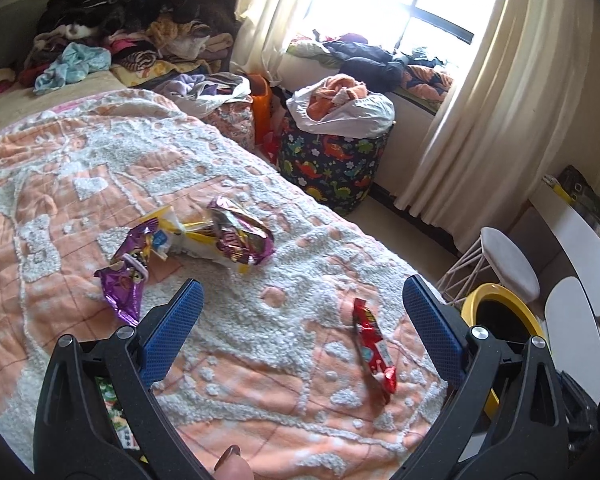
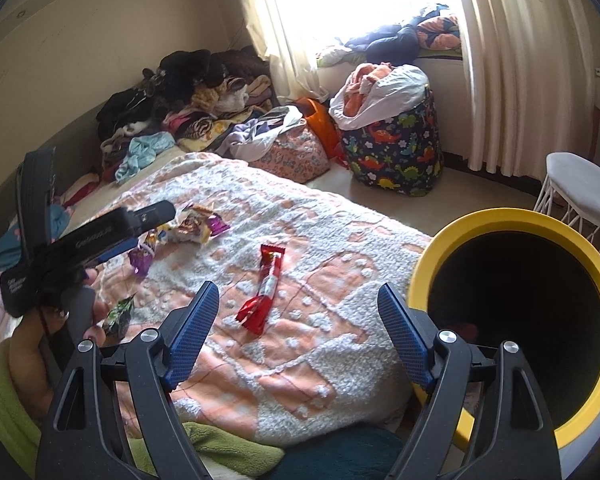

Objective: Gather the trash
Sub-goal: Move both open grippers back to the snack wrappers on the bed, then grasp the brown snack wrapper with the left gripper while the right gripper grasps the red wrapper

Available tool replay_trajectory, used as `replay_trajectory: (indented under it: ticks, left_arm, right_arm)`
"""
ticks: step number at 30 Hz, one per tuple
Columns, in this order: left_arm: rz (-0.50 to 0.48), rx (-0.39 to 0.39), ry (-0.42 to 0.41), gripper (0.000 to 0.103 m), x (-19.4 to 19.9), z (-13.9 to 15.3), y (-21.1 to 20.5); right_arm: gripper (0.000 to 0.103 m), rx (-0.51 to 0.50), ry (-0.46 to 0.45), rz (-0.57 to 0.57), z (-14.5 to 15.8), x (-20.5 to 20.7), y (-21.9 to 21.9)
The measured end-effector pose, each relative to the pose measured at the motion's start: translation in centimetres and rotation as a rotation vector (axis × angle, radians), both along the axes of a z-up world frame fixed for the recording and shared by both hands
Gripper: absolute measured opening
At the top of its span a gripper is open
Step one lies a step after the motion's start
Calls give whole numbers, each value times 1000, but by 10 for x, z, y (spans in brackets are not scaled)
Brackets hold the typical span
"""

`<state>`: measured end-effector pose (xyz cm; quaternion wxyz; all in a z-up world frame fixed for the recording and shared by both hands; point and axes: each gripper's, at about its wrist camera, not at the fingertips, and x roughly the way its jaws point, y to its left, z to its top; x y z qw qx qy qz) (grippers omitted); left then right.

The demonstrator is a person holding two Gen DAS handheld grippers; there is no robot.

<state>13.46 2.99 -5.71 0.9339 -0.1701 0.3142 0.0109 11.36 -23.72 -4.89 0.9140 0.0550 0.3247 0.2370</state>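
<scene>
Snack wrappers lie on an orange-and-white bedspread [image 1: 260, 184]. A red wrapper [image 1: 374, 344] lies ahead of my left gripper [image 1: 303, 284], near its right finger, and the jaws stand open and hold nothing. Two purple-and-yellow wrappers [image 1: 240, 236] [image 1: 128, 280] lie further up the bed to the left. A green wrapper [image 1: 114, 404] shows under the left finger. In the right wrist view the same red wrapper [image 2: 266, 288] lies just beyond my right gripper [image 2: 298, 288], which is open and holds nothing. A yellow-rimmed bin [image 2: 500, 216] with a dark inside stands beside the bed at the right.
A dinosaur-print hamper [image 1: 332, 168] stuffed with laundry stands by the curtained window. Piled clothes [image 1: 140, 20] cover the far end of the bed. A white stool [image 1: 508, 260] stands past the bin. A hand [image 2: 40, 344] at the left holds the other gripper, with a green wrapper [image 2: 118, 316] beside it.
</scene>
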Motion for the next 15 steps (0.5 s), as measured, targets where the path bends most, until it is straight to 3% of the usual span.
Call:
replay_trajectory:
  ticks: [5, 15]
  left_arm:
    - [28, -33, 12, 89, 8, -8, 17]
    - [55, -135, 61, 54, 28, -25, 38]
  right_arm:
    - [79, -24, 4, 30, -3, 0, 17]
    - [79, -50, 42, 72, -18, 14, 51]
